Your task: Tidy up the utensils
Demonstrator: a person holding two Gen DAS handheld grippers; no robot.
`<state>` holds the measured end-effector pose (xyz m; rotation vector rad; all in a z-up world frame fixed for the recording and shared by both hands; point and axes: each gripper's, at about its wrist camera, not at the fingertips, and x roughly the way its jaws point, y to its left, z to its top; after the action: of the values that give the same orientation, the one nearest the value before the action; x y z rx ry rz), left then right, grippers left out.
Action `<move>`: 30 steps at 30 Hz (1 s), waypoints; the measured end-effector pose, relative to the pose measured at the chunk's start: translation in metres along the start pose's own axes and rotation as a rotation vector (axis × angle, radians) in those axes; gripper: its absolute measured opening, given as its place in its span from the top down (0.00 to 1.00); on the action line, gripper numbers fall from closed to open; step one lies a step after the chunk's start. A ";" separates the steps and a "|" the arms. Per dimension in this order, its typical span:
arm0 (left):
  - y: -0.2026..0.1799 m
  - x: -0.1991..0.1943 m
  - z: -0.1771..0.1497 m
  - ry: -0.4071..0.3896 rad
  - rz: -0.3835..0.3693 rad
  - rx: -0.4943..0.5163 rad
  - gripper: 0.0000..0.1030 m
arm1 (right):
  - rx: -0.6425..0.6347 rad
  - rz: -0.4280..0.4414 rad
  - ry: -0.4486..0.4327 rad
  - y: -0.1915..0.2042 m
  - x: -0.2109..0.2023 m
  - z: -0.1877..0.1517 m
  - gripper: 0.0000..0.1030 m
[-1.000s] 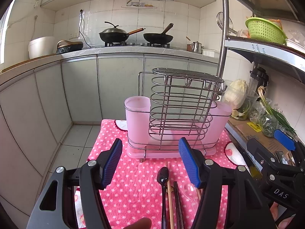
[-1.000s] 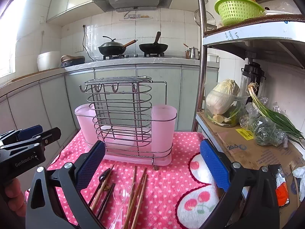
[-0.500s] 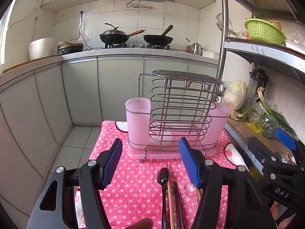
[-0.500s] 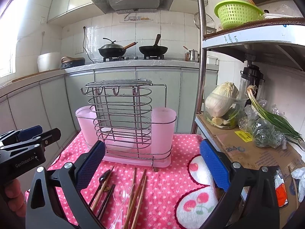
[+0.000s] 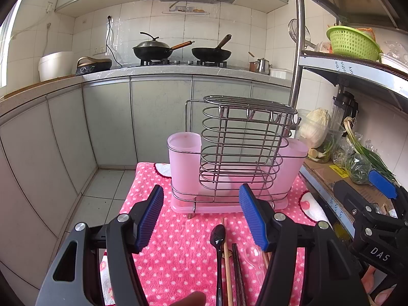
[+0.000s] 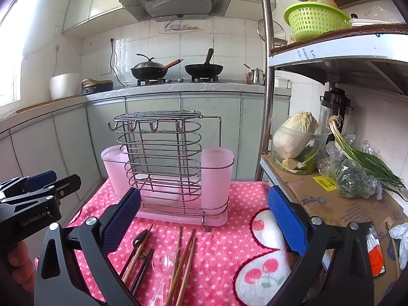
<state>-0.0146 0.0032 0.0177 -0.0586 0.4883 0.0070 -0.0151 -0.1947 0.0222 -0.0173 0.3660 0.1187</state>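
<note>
A wire rack (image 5: pixel 242 153) with two pink cups (image 5: pixel 184 163) stands on a pink dotted cloth (image 5: pixel 178 250); the right wrist view shows the same rack (image 6: pixel 163 163). In front of it lie a black spoon (image 5: pixel 218 237), wooden chopsticks (image 6: pixel 183 260), dark chopsticks (image 6: pixel 142 265) and a clear spoon (image 6: pixel 160 265). My left gripper (image 5: pixel 201 216) hovers open above the black spoon, empty. My right gripper (image 6: pixel 204 219) is open and empty above the chopsticks. Each gripper also shows at the edge of the other's view.
A metal shelf (image 6: pixel 331 204) on the right holds cabbage (image 6: pixel 295 135), green onions (image 6: pixel 364 158) and cardboard. A green basket (image 6: pixel 313 20) sits on the upper shelf. Grey cabinets (image 5: pixel 109 122) and a stove with pans (image 5: pixel 163 48) stand behind. The floor (image 5: pixel 102 193) drops off left of the cloth.
Both grippers have risen or tilted slightly, so the rack sits a little lower in each view. Nothing was grasped or released.
</note>
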 end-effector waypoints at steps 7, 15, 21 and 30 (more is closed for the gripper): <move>0.001 -0.001 0.001 0.005 -0.001 0.002 0.41 | 0.016 0.005 -0.005 -0.003 0.000 0.000 0.03; 0.004 0.009 -0.001 0.041 -0.007 0.007 0.41 | 0.012 0.020 0.016 -0.002 0.005 -0.004 0.03; 0.025 0.026 -0.003 0.117 -0.028 -0.039 0.40 | 0.029 -0.010 0.059 -0.014 0.013 -0.008 0.03; 0.033 0.062 -0.009 0.266 -0.106 -0.049 0.40 | 0.142 0.043 0.215 -0.043 0.041 -0.023 0.03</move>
<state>0.0352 0.0350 -0.0216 -0.1342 0.7502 -0.0940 0.0200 -0.2337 -0.0141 0.1191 0.5887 0.1339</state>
